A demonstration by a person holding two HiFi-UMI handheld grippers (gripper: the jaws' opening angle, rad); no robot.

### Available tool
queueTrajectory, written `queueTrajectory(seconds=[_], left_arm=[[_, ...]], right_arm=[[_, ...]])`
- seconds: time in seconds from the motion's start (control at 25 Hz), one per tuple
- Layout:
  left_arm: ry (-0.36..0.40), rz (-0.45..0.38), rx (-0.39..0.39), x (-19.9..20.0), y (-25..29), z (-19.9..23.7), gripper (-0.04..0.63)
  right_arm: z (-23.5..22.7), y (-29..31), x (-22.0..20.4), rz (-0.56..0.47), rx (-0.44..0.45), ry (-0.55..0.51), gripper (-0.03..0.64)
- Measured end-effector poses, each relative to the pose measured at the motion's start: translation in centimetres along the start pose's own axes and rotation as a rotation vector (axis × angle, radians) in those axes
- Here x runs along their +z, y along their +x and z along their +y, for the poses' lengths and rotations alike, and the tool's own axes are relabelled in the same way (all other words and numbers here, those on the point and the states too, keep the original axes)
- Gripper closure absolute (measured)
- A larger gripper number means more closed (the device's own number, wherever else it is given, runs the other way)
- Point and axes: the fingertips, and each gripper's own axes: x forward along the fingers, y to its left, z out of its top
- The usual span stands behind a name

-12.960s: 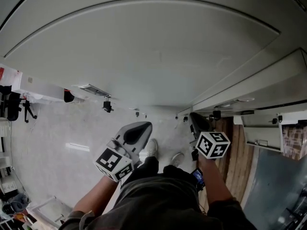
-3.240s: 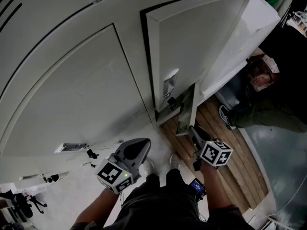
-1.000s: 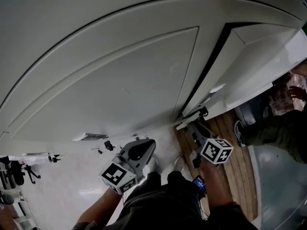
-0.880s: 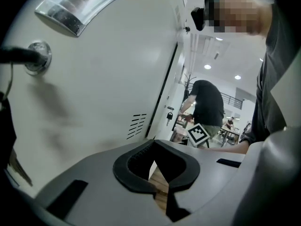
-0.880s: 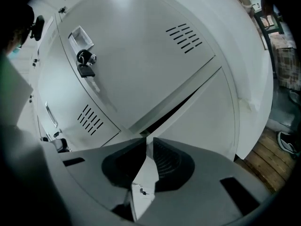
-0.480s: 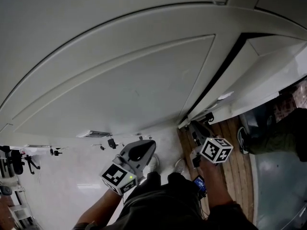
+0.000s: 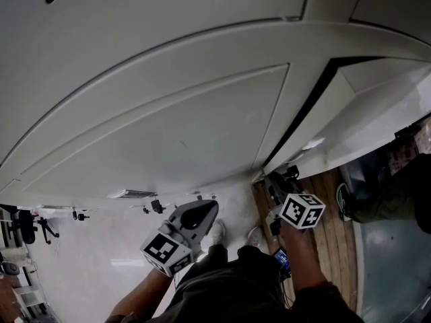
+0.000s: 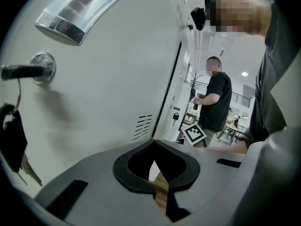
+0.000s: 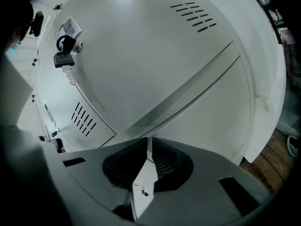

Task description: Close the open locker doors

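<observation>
In the head view, the open locker door (image 7: pixel 377 113) ran off the right edge, so I couldn't see its far side. The closed door (image 7: pixel 168 133) beside it left the picture at the left edge. Only part of a bystander's leg (image 7: pixel 397 190) showed at the right. In the left gripper view, the key bunch (image 8: pixel 11 133) was clipped by the left edge. The door handle (image 8: pixel 77 12) lost 1 end at the top. In the right gripper view, the keys (image 9: pixel 63 58) were too small to count.
</observation>
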Motion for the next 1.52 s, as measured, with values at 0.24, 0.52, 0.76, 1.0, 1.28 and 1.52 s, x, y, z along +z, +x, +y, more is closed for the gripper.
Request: queueTrajectory(seconds=[0.24, 0.52, 0.76, 1.0, 1.28, 1.52], left_arm=[[0.005, 0.005, 0.008, 0.3, 0.3, 0.2, 0.593], [0.006, 0.004, 0.01, 0.5, 0.5, 0.1, 0.592], [0.003, 0.0, 0.017, 0.5, 0.5, 0.1, 0.592], [0.012, 0.002, 0.014, 0.5, 0.4, -0.3, 0.592], [0.031, 0.001, -0.008, 1.0, 0.6, -1.8, 0.592], [0.061, -0.039, -0.084, 2.5, 2.7, -5.6, 0.592]], right_arm=[[-0.1, 0.5, 0.3, 0.005, 0.011, -0.001, 0.58], [-0.1, 0.7, 0.7, 0.006, 0.017, -0.005, 0.58], [0.0, 0.9, 0.7, 0.007, 0.021, -0.002, 0.58], [0.0, 0.9, 0.6, 0.001, 0.026, 0.004, 0.58], [0.3, -1.2, 0.6, -0.003, 0.025, 0.004, 0.58], [0.5, -6.1, 1.9, -0.031, 0.01, -0.063, 0.578]])
